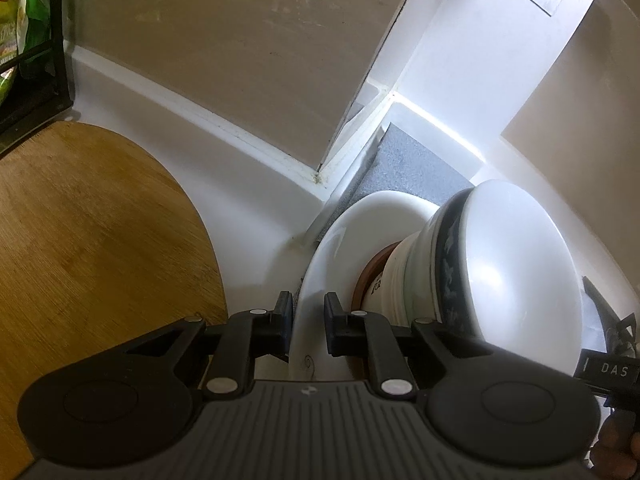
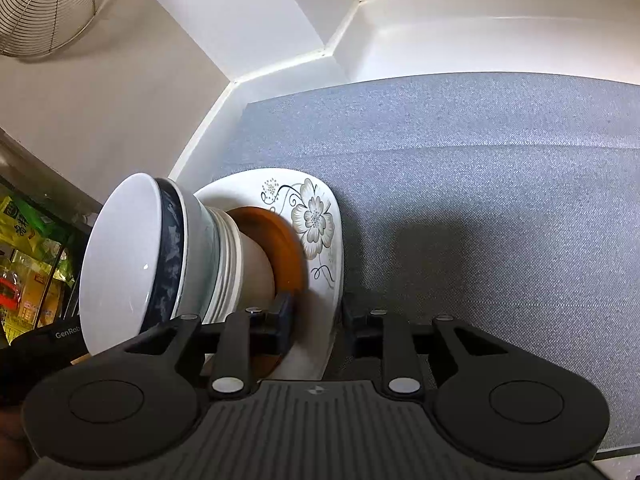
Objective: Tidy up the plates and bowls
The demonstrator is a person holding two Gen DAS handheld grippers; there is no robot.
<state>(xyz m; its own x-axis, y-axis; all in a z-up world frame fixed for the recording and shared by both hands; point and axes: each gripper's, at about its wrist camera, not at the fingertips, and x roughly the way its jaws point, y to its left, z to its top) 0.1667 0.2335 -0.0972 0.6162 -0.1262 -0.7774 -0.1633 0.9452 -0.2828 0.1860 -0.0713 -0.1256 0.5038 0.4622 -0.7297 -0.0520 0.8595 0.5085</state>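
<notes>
At the mat's (image 2: 500,200) back-left corner, against the white wall, we are carrying a stack: a flowered plate (image 2: 320,220) at the base, a brown plate (image 2: 290,248) on it, then nested bowls, the top one blue-banded (image 2: 120,256).

Our left gripper (image 1: 307,320) pinches the flowered plate's rim; its jaws stand close on either side of it. Our right gripper (image 2: 316,320) holds the opposite rim, brown plate and flowered plate together between its fingers.

We judge this load heavy, stiff, glazed and breakable. The bowls sit loose, so any tilt could slide them. The rim, gripped on both sides, is the only safe hold.

Nearby are a wooden board (image 1: 80,232) left of the mat, a black rack (image 1: 36,80) beyond it, and a wire strainer (image 2: 44,4) hanging above. The wall crowds the stack.
</notes>
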